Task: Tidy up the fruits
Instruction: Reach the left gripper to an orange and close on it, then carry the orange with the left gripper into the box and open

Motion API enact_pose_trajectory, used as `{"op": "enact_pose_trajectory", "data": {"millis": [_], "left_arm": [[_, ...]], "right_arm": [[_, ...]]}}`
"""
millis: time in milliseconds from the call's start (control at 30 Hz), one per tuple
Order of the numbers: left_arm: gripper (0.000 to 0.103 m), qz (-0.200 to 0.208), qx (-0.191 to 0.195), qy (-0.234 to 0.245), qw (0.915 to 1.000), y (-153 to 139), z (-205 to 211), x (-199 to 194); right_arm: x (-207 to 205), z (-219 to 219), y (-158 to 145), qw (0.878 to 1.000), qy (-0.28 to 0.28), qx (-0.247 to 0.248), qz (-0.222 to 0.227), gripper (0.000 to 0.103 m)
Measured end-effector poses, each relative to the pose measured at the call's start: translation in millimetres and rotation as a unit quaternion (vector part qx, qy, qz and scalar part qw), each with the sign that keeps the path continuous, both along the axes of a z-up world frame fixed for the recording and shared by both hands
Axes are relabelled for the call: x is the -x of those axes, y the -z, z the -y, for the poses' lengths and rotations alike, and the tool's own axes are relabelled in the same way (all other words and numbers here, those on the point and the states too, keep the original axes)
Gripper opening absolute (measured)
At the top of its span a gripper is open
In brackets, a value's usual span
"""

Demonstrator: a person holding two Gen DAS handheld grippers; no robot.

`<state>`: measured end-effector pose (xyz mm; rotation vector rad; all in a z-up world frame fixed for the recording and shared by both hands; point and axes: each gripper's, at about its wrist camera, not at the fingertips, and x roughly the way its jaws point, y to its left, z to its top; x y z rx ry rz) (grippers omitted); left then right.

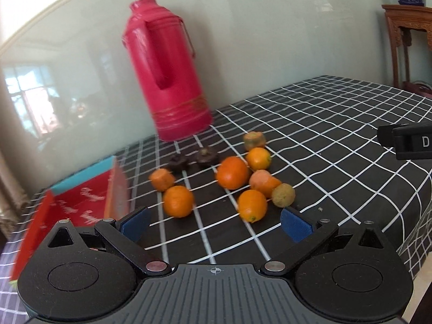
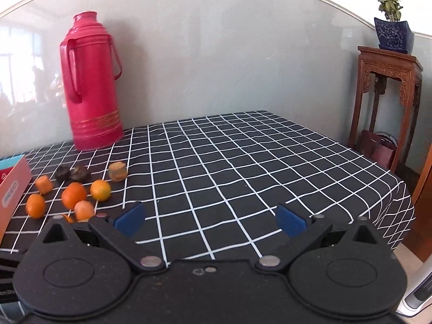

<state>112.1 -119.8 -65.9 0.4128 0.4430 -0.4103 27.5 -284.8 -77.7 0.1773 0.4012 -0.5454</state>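
A table covered in a black tablecloth with a white grid (image 2: 243, 162) fills both views, set against a pale wall. A tall red thermos flask (image 2: 91, 81) stands upright at the back left of the cloth. A red and teal box (image 1: 81, 202) sits at the left edge. Beyond the table's right side is a carved wooden stand (image 2: 388, 94) bearing a blue potted plant (image 2: 392, 32).

The fruits lie loose on the cloth in front of the flask: several oranges (image 1: 232, 172), pale orange chunks (image 1: 162, 179), two dark shrivelled fruits (image 1: 206, 156) and a brownish kiwi-like one (image 1: 283, 195).

The left gripper (image 1: 216, 222) is spread wide and empty, just short of the fruit cluster. The right gripper (image 2: 210, 220) also gapes empty, over bare cloth to the right of the fruit.
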Motion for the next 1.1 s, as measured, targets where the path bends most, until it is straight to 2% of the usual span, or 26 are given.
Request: {"op": "enact_pose_trajectory", "data": {"millis": [33,67,100,267,333,400,533,600,867,1000,1100], "left_arm": [[0.091,-0.007,0.001,0.006,1.0000,3,2,-4],[0.078,-0.019,0.000,0.013,0.9997,6,5,-9],[0.073,-0.034,0.003,0.019,0.9992,9,7,-15],[0.071,-0.053,0.011,0.035,0.9979,20,12,-23],[0.065,-0.059,0.013,0.042,0.9973,24,13,-25],[0.055,-0.065,0.022,0.047,0.9966,23,14,-26],[0.048,-0.073,0.034,0.051,0.9954,25,16,-35],[0.031,-0.080,0.045,0.052,0.9944,25,16,-37],[0.031,-0.048,0.046,0.032,0.9973,21,10,-29],[0.031,0.002,0.063,-0.007,0.9980,3,-11,-25],[0.031,0.030,0.080,-0.052,0.9950,-10,-33,-25]], "right_arm": [[0,1,2,1.000,0.001,-0.003,0.002,0.097],[0,2,4,1.000,0.003,-0.006,0.004,0.097],[-1,4,6,1.000,0.005,-0.011,0.004,0.097],[-5,9,11,1.000,0.011,-0.020,0.002,0.097],[-7,9,13,1.000,0.014,-0.021,0.001,0.097],[-9,9,14,1.000,0.014,-0.027,0.000,0.097],[-12,7,16,1.000,0.007,-0.029,-0.002,0.097],[-14,5,16,1.000,0.003,-0.025,-0.001,0.097],[-19,2,18,1.000,-0.009,-0.023,-0.008,0.097],[-22,-1,19,0.999,-0.020,-0.027,-0.009,0.097],[-24,-4,20,0.999,-0.032,-0.032,-0.008,0.097]]}}
